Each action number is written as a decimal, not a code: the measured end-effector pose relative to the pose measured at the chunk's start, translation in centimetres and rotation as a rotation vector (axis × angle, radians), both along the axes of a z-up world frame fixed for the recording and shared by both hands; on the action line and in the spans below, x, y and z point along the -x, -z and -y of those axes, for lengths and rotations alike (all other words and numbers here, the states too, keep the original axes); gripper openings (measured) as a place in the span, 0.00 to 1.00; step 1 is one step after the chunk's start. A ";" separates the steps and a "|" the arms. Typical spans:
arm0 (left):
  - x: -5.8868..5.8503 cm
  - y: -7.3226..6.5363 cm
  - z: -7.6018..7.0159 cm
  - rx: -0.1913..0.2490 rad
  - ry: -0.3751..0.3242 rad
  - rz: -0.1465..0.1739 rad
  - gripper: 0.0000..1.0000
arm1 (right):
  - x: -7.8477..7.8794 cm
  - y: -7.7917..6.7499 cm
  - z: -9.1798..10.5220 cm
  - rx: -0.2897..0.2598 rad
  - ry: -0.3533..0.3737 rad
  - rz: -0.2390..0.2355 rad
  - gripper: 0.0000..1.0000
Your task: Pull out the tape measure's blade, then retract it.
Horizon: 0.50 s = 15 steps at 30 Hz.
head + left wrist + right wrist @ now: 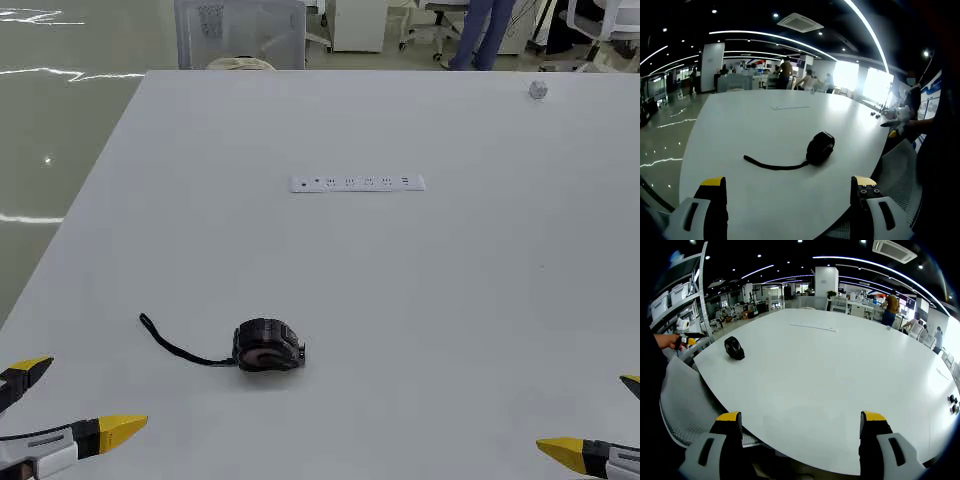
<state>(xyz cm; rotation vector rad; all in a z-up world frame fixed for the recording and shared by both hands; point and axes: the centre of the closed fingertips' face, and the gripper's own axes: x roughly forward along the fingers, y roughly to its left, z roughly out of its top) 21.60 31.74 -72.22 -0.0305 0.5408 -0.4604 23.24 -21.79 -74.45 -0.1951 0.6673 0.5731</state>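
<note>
At the bottom corners, left gripper [88,392] and right gripper [590,412] gape empty; pin the tape measure [268,346] case before pulling.

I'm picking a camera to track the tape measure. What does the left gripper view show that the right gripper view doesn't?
Left gripper view: the black wrist strap trailing from the case. Right gripper view: a metal shelf rack with plastic bins. Both: the black round tape measure, on the white table, and the long white power strip.
</note>
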 end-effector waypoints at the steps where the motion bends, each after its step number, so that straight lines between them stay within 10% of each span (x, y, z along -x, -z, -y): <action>1: 0.0 0.0 0.0 0.001 0.001 -0.001 1.00 | 0.0 0.0 0.0 0.000 -0.001 0.000 1.00; 15: -0.4 0.3 -0.2 0.000 -0.002 -0.002 1.00 | -0.3 0.0 0.1 -0.005 0.001 0.004 1.00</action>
